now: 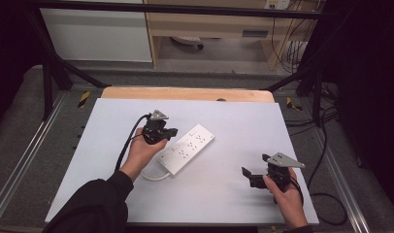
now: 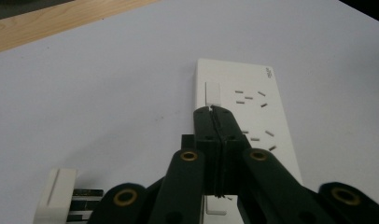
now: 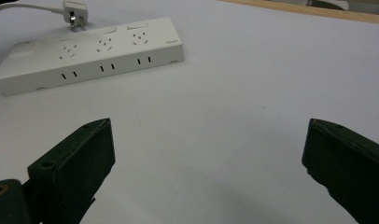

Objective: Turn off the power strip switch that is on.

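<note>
**Power strip on white table, two hand-held grippers: items from left to right**

1. Plug [image 2: 57, 193]. White, prongs dark, lying flat on the table [image 1: 234, 189] just left of the left fingers and behind their tips; its white cord [image 1: 154, 175] loops back to the near end of the strip.

2. Left gripper [image 2: 212, 112]. Jaws pressed together with nothing between them, tips poised over the strip's near-left edge, just short of a rocker switch [image 2: 212, 93]. Whether the tips touch the casing cannot be told.

3. Power strip [image 1: 187, 148]. White, three socket groups, lying flat. Its long axis runs straight ahead from the left fingers; on the table it lies on a diagonal, cord end near the person, far end away and to the right. From the right fingers it lies well ahead and to the left, broadside on.

4. Right gripper [image 3: 208, 168]. Jaws spread wide, holding nothing, bare table between them, well apart from the strip.

Judgement: the left hand is far nearer; a switch press needs only a short forward reach along the strip.
</note>
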